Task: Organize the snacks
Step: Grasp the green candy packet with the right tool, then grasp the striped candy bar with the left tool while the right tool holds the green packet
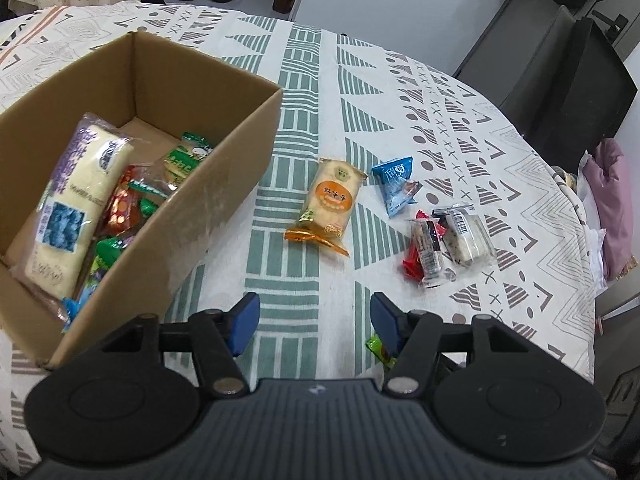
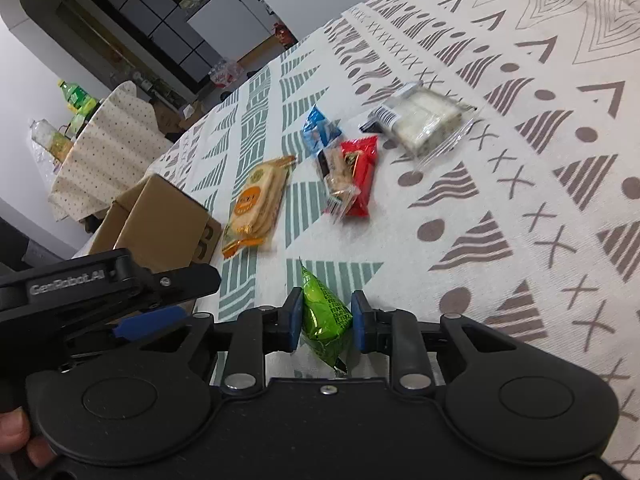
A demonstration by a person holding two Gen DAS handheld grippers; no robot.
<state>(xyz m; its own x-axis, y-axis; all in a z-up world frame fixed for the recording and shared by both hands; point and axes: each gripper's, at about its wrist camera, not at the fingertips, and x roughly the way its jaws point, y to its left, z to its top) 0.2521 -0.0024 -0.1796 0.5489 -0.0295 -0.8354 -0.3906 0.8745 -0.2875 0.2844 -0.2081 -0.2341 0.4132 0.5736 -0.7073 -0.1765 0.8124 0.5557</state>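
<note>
The right hand-held gripper [image 2: 326, 322] was found clamped on the green snack packet [image 2: 325, 322] at the near desk [image 2: 520, 60] edge, the left hand-held gripper [image 1: 315, 322] half-open and empty, so transfer into the cardboard box [image 1: 224, 184] at left was judged next.

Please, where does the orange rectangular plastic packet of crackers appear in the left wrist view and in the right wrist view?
Left wrist view: the orange rectangular plastic packet of crackers lies near the picture's centre, right of the brown cardboard box.
Right wrist view: the packet lies left of centre, just right of the box.
Shared landmark: the small blue plastic snack pouch, beside the packet's far end in both.
</note>
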